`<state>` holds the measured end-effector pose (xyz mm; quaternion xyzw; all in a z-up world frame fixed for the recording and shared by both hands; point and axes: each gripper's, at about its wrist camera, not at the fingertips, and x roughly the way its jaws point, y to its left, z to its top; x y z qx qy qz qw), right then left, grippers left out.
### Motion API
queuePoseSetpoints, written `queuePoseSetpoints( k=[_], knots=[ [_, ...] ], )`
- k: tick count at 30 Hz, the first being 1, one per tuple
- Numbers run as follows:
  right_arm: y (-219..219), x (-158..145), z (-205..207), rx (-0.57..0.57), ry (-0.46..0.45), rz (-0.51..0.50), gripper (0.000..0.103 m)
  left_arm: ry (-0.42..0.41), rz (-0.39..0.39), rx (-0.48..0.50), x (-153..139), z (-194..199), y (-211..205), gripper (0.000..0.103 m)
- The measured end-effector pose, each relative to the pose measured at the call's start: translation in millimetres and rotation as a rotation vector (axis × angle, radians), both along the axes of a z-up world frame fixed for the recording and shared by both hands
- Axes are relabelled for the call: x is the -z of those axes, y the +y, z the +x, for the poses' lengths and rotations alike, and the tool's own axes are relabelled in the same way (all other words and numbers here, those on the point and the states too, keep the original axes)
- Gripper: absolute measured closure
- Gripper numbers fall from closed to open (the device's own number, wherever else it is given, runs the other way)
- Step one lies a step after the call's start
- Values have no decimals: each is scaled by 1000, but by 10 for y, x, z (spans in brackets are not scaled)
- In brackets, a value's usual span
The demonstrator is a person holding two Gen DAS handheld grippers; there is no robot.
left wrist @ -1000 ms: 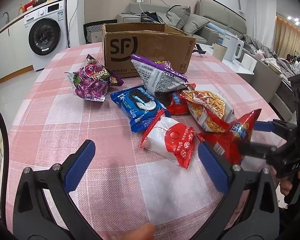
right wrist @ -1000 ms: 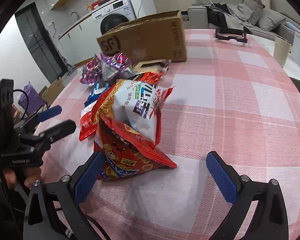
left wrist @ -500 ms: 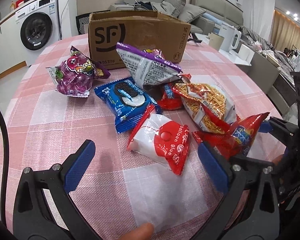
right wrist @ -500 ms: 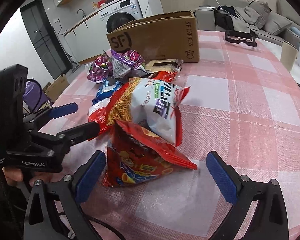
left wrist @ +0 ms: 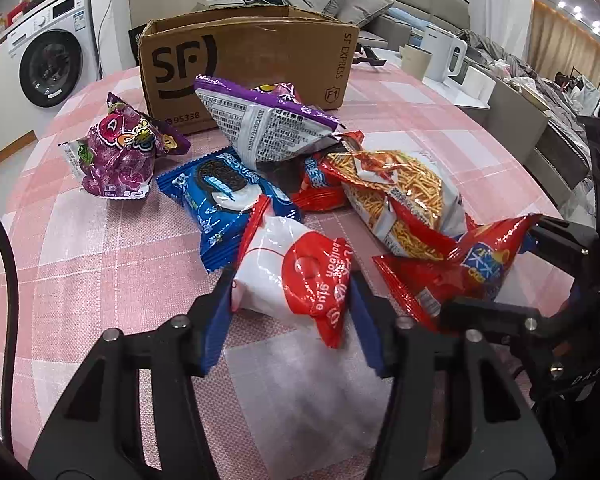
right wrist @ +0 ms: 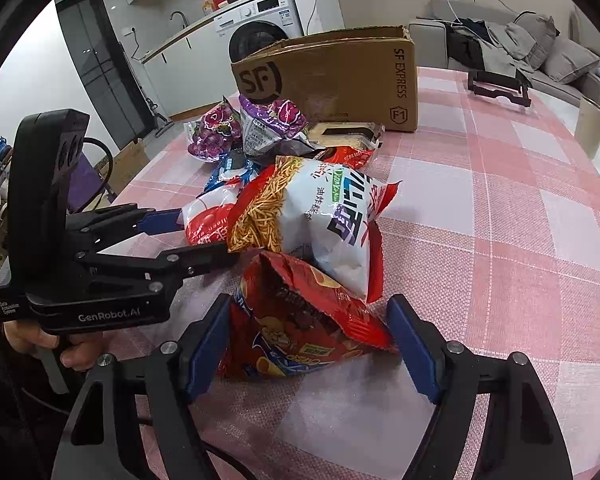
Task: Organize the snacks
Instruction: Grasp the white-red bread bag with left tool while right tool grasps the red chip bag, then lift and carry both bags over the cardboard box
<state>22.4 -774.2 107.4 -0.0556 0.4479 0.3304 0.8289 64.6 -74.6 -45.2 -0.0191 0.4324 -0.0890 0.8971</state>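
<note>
Left gripper (left wrist: 290, 304) jaws just closing, pads pressing the white-red balloon glue pack (left wrist: 296, 276) between them; right gripper (right wrist: 309, 340) jaws just closing, clamped on red chip bag (right wrist: 300, 328); SF Express box (left wrist: 252, 64) ahead on worktop (left wrist: 100, 264)

A pink-checked tabletop (left wrist: 100, 248) carries a cardboard box (left wrist: 252, 60). Snack bags (left wrist: 403, 196) lie heaped before it. A black stand (right wrist: 499, 88) sits apart.

left gripper (left wrist: 290, 312) closed on white-red packet (left wrist: 296, 276); right gripper (right wrist: 309, 346) on red bag (right wrist: 300, 320)
</note>
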Motion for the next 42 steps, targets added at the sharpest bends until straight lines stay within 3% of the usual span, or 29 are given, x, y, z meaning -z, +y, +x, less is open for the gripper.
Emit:
queuePoseSetpoints(
  k=[8, 14, 32, 33, 34, 37, 42],
  knots=[
    [-25, -35, -79, -23, -14, 12, 38, -15, -36, 27, -18, -149, 19, 57],
    [-25, -60, -109, -29, -21, 19, 42, -40, -45, 22, -99, -307, 101, 57],
    [-224, -325, -237, -32, -20, 129, 44, -123, -57, -36, -406, -515, 346, 57],
    [-232, -351, -239, -33, -25, 137, 46, -128, -58, -38, -422, -529, 354, 57],
    [-241, -380, -242, -32, -29, 144, 58, -132, -59, -38, -434, -538, 351, 57],
    [-249, -440, -253, -27, -53, 149, 67, -140, -60, -34, -463, -550, 345, 57],
    [-210, -321, -253, -38, -20, 101, 69, -142, -57, -37, -495, -573, 350, 57]
  ],
)
